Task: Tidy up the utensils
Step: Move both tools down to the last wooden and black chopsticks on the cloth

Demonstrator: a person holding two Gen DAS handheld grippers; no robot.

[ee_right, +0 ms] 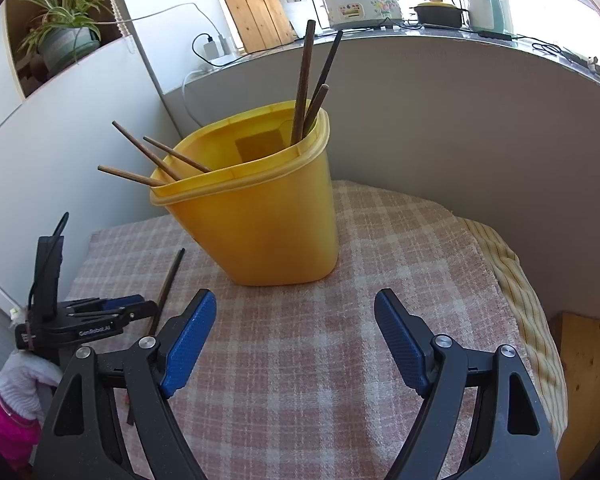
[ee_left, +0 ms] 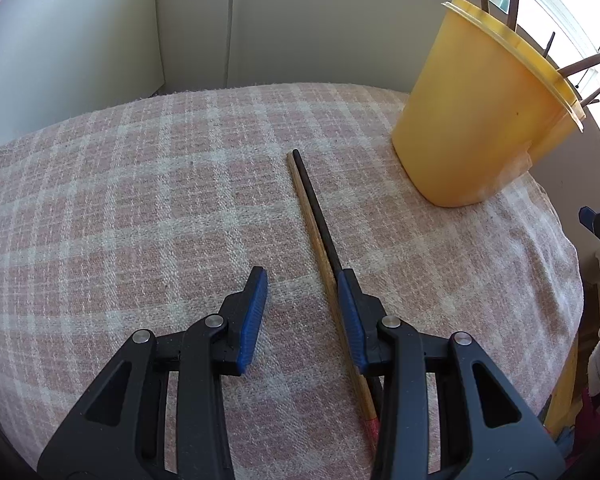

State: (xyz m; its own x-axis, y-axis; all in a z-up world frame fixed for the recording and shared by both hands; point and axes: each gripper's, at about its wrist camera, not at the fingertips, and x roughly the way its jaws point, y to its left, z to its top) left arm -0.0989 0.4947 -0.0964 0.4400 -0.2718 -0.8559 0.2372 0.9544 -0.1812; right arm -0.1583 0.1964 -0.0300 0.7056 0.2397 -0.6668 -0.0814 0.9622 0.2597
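Two chopsticks, one light wood (ee_left: 308,216) and one dark (ee_left: 320,216), lie side by side on the pink checked cloth (ee_left: 140,208). My left gripper (ee_left: 302,284) is open just above the cloth; its right finger sits over the chopsticks, which lie at that jaw's inner edge. A yellow plastic holder (ee_left: 472,120) with several chopsticks in it stands at the far right. In the right wrist view the holder (ee_right: 260,220) stands ahead, and my right gripper (ee_right: 296,312) is open and empty in front of it. The left gripper (ee_right: 112,308) and the chopsticks (ee_right: 168,284) show at the left.
A grey wall runs behind the cloth-covered surface. A windowsill holds a rice cooker (ee_right: 362,4), a pot (ee_right: 438,14) and a kettle (ee_right: 488,10). A potted plant (ee_right: 66,36) sits in a shelf at the upper left. A striped cloth edge (ee_right: 516,280) drops off at the right.
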